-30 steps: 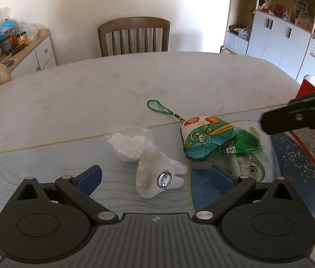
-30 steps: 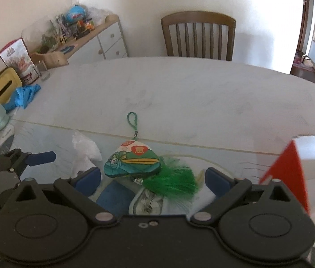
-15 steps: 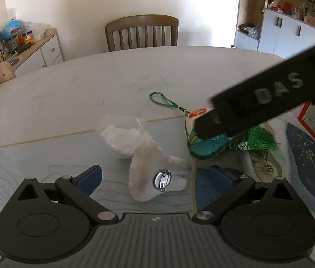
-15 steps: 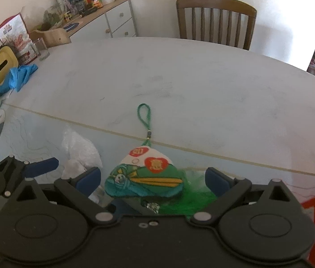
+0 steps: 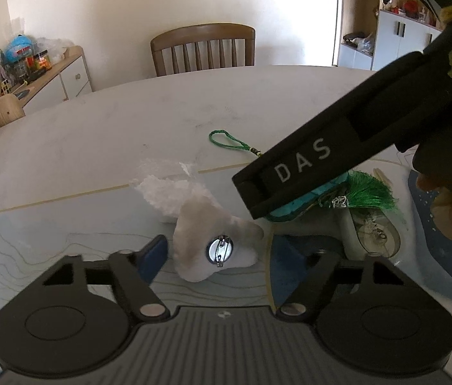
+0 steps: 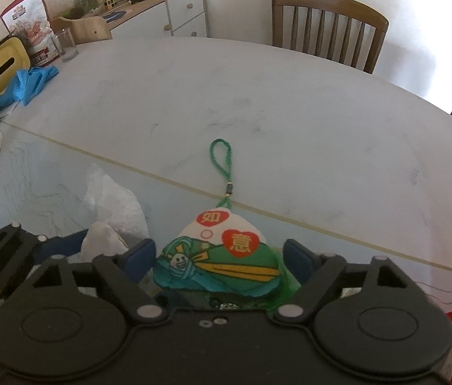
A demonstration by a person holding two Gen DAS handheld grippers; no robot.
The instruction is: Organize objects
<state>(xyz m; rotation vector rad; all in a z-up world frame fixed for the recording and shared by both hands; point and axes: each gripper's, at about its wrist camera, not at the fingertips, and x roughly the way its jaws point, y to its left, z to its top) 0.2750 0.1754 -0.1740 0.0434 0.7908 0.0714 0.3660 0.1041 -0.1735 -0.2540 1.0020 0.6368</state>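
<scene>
Green-tasselled sachet charm [image 6: 218, 264] lay between the right gripper's [image 6: 219, 258] closing jaws; left gripper [image 5: 216, 253], also closing, straddled the white plush brooch [image 5: 216, 243].

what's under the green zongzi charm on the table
The zongzi charm lies partly over a blue mat and a clear packet. What sits directly beneath it is hidden.

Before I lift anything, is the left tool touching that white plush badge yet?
Cannot tell. In the left wrist view the white plush badge sits between the closing left tool pads; its left edge meets the blue pad, but no contact or gap shows plainly.
</scene>
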